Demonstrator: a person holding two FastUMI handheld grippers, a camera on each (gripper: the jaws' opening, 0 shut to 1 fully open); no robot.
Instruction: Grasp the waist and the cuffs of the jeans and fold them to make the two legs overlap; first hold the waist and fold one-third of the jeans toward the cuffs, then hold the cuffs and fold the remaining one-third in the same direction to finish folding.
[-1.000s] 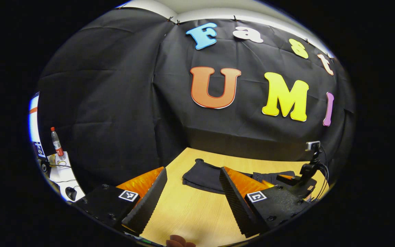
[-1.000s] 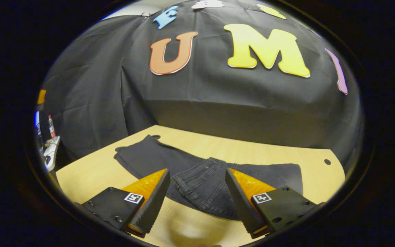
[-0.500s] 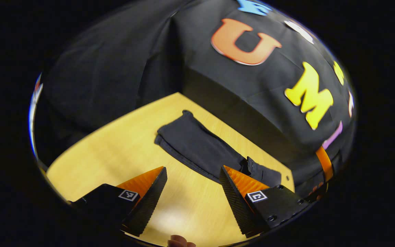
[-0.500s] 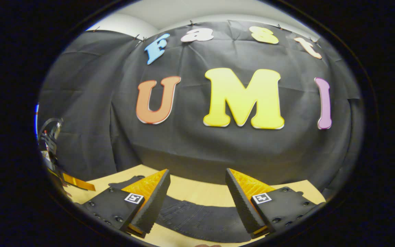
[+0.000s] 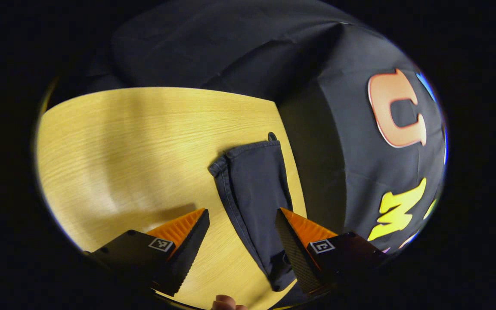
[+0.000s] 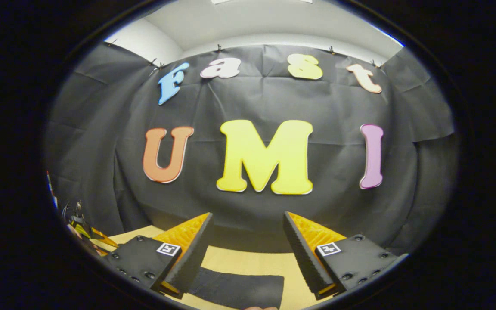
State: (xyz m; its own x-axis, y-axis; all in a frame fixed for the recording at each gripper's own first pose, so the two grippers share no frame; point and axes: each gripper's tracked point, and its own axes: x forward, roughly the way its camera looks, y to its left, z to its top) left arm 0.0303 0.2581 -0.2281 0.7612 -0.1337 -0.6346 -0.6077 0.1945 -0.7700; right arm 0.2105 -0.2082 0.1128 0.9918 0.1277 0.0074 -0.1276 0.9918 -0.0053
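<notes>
Left gripper view: dark denim jeans (image 5: 254,189) flat on pale wooden table (image 5: 123,142); left tongs (image 5: 241,219) and right tongs (image 6: 248,224) both gape, empty. Limp, weighty cloth; grip hem at cuffs (image 5: 248,151).

In the left gripper view the jeans (image 5: 254,193) lie flat on the bench (image 5: 136,142), along its far edge beside the booth wall (image 5: 347,142). The cuffs (image 5: 248,150) point away from the left claw (image 5: 241,215), whose fingers stand apart above the legs, one to either side. In the right gripper view part of the jeans (image 6: 239,289) lies on the bench (image 6: 252,260) below and between the parted fingers of the right claw (image 6: 248,217), with the wall behind.
</notes>
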